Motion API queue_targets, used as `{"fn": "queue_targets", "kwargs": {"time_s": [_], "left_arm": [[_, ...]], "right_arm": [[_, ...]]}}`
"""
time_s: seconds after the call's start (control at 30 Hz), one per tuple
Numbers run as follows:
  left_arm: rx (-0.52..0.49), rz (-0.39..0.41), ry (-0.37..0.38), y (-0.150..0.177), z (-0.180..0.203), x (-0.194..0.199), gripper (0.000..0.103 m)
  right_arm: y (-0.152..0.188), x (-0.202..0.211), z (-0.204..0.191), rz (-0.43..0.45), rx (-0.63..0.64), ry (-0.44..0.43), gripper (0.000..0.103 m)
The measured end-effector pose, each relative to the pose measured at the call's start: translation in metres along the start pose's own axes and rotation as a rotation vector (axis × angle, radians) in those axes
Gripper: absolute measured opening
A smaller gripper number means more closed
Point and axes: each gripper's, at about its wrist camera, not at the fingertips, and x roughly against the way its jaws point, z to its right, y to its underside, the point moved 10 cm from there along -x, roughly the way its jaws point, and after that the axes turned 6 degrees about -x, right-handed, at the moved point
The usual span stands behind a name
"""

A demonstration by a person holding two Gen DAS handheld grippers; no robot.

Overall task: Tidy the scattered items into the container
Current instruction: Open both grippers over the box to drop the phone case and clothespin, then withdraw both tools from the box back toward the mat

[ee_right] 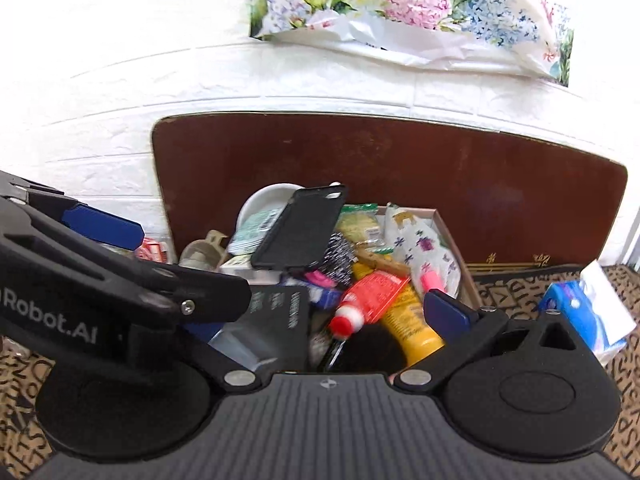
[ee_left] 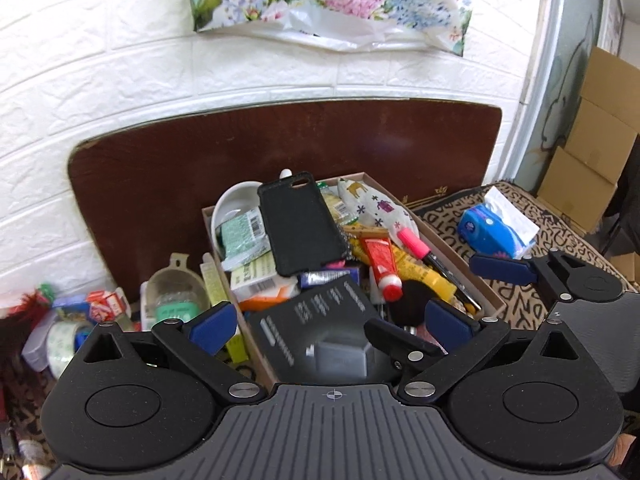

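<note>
Box (ee_left: 432,236) crammed w/ items, phone case (ee_left: 302,224) on top; L gripper (ee_left: 332,322) & R gripper (ee_right: 320,312) both wide open, empty.

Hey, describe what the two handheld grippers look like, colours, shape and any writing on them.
Both are matte black plastic. The left gripper has a ribbed grey-black base, two round disc housings, linkage arms with silver pivot screws, and blue pads on its fingers. The right gripper looks alike. White lettering "Robot.AI" marks the left one's side.

Floral bag (ee_left: 328,0) on white brick wall (ee_left: 100,92); cardboard boxes (ee_left: 596,148).
</note>
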Motion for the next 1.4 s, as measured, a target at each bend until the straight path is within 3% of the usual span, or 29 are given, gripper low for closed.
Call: {"fn": "queue_targets", "kwargs": {"time_s": [0.23, 0.43, 0.7, 0.93, 1.1, 1.4], "left_arm": [[0.03, 0.045, -0.023, 0.03, -0.01, 0.039, 0.103], [0.116, 0.09, -0.06, 0.09, -0.035, 0.073, 0.103], [0.261, 0.063, -0.116, 0.183, -0.087, 0.098, 0.103], [0.32, 0.03, -0.171, 0.245, -0.132, 0.113, 0.103], [0.373, 0.017, -0.243, 0.266, -0.175, 0.12, 0.103], [0.371, 0.027, -0.31, 0.267, -0.231, 0.114, 0.1]], "right_arm": [[0.014, 0.027, -0.029, 0.024, -0.014, -0.03, 0.103], [0.042, 0.043, -0.075, 0.022, 0.005, -0.105, 0.103], [0.101, 0.033, -0.15, -0.053, 0.085, -0.191, 0.103], [0.15, 0.019, -0.205, -0.158, 0.096, -0.296, 0.103], [0.163, 0.004, -0.231, -0.202, 0.111, -0.297, 0.103], [0.174, -0.023, -0.259, -0.254, 0.125, -0.304, 0.103]]}}
